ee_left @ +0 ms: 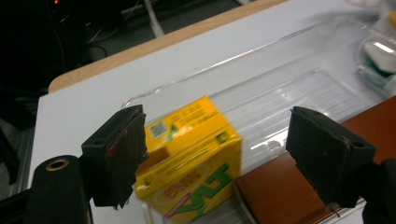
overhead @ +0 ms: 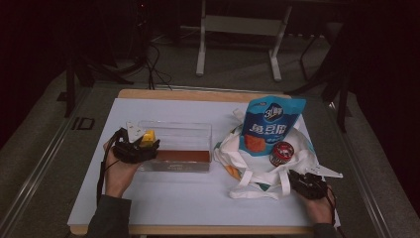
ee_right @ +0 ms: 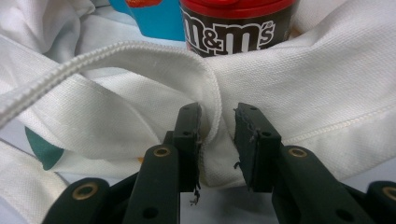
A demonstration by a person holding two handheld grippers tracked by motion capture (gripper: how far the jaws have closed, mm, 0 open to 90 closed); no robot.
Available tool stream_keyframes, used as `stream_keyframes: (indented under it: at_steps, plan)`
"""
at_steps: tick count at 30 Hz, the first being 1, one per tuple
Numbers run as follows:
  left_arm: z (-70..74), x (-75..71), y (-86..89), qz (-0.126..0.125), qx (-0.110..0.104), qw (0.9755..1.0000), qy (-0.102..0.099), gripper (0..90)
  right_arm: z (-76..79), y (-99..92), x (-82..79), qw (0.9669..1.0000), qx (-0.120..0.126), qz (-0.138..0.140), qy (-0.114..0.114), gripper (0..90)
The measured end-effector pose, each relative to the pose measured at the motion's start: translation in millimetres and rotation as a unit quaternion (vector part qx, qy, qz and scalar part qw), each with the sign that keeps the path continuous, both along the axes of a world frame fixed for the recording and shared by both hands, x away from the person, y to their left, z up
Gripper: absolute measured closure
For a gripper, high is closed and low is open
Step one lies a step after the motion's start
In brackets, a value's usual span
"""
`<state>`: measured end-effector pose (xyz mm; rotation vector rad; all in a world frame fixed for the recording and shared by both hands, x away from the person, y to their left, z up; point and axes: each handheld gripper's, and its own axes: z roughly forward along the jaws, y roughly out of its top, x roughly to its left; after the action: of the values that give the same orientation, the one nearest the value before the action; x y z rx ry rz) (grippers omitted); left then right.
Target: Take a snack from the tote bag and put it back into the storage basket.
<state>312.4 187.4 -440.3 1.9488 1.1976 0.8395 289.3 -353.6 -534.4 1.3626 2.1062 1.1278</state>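
- Where the white table [overhead: 163, 198] spread under everything, a white canvas tote bag [overhead: 247, 166] lay slumped toward its right side, straps trailing toward the near edge.
- A clear plastic bin [overhead: 183, 141] stood left of the bag, well apart from it, with a brown panel along its near wall.
- A blue snack pouch [overhead: 271, 124] stood upright in the bag's mouth.
- The left gripper [ee_left: 215, 154] hung at the bin's left end with its jaws spread wide; one pad touched the carton's side, the other stood clear of it.
- The right gripper [ee_right: 218, 140] sat at the bag's near right edge, jaws narrowly apart with a fold of the bag's hem between them; whether the pads pinched the cloth could not be told.
- A yellow carton [ee_left: 191, 158] with green lettering sat tilted at the bin's left end, between the left jaws.
- A red-lidded candy tub [overhead: 282, 153] rested in the bag just right of the pouch.
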Motion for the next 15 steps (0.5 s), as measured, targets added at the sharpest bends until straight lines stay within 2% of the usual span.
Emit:
stream_keyframes:
  at_steps: [5,8,11,15]
  plan:
    - [1.6,0.1,-8.7,-0.014,-0.007,0.9999,-0.003,24.8,0.0,0.7,-0.3,1.0,-0.003,-0.001,-0.002,70.1]
    - [1.2,-0.5,-13.0,-0.02,-0.001,0.9998,-0.002,25.8,0.1,1.0,-0.2,1.0,-0.004,-0.001,-0.001,70.1]
    - [1.2,-1.8,-16.2,-0.031,-0.005,0.9995,-0.004,26.8,0.1,1.1,-0.1,1.0,-0.005,-0.001,-0.001,70.1]
    - [1.3,-1.8,-19.3,-0.053,-0.027,0.9982,-0.005,26.9,0.2,1.3,0.2,1.0,-0.006,-0.002,0.0,70.0]
